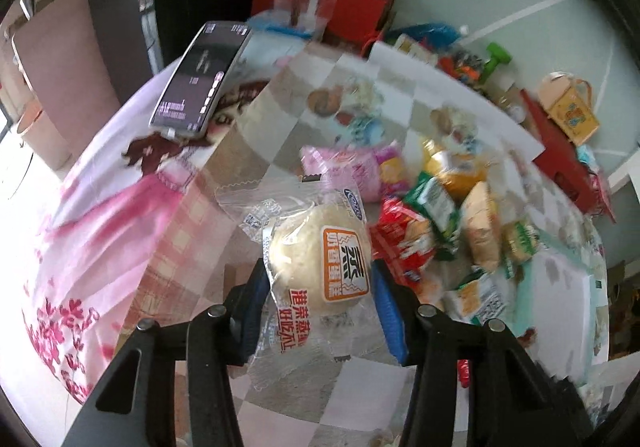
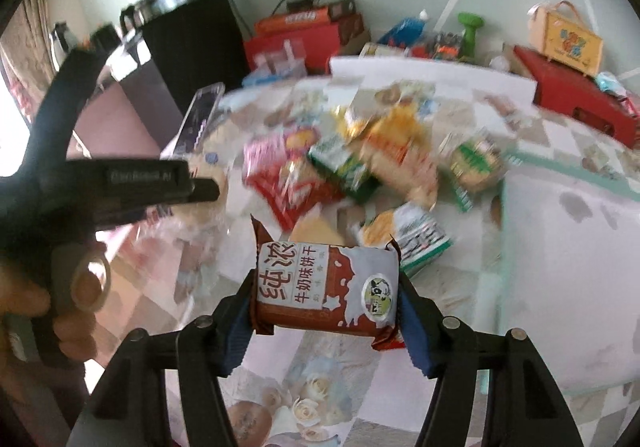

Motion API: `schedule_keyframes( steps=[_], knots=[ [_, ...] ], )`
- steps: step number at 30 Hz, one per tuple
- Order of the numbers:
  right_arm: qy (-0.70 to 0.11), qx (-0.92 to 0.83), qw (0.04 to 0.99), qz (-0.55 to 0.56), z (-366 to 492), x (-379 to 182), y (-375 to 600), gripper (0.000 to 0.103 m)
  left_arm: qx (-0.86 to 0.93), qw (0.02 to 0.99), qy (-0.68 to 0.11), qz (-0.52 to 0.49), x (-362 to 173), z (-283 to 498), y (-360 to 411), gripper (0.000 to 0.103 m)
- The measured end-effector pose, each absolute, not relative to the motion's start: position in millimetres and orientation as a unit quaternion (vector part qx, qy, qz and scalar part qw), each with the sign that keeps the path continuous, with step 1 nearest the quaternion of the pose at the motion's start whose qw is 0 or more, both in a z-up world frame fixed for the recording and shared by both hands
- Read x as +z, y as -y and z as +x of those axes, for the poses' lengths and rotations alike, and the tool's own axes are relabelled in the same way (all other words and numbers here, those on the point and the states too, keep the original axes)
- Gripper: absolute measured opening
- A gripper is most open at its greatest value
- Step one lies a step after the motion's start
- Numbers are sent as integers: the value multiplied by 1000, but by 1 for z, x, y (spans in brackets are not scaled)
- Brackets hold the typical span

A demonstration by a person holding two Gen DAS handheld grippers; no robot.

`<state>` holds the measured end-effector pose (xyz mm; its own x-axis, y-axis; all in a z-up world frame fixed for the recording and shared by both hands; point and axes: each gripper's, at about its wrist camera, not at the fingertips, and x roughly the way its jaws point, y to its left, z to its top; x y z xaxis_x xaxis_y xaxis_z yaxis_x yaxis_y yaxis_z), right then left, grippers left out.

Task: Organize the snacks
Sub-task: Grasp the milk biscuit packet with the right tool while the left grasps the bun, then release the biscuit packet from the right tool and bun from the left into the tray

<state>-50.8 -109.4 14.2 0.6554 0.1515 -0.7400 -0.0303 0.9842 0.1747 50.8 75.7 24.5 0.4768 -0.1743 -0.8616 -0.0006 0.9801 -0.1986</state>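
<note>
Left gripper (image 1: 318, 299) clamped on a clear-wrapped bun (image 1: 320, 259), blue pads (image 1: 386, 311) pressing both sides, held above the table (image 1: 328, 391) near its front edge. Right gripper (image 2: 324, 307) gripping a brown biscuit pack (image 2: 324, 287) by its short ends, likewise lifted clear of the checked cloth. Behind, toward the table's middle, a loose snack pile (image 2: 360, 171), blurred. At the left edge, a phone (image 1: 200, 77) lying on a pink printed sheet. Along the far edge, a red box (image 2: 576, 95) and a green bottle (image 2: 470, 31). At left in the right wrist view, a hand (image 2: 36, 311) working the left gripper's handle.
</note>
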Motion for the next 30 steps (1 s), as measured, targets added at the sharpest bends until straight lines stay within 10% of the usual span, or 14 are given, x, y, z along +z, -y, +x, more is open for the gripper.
schedule_keyframes(
  steps=[30],
  knots=[
    [-347, -273, 893, 86, -45, 97, 324, 67, -262, 865, -427, -6, 124, 86, 122, 51]
  ],
)
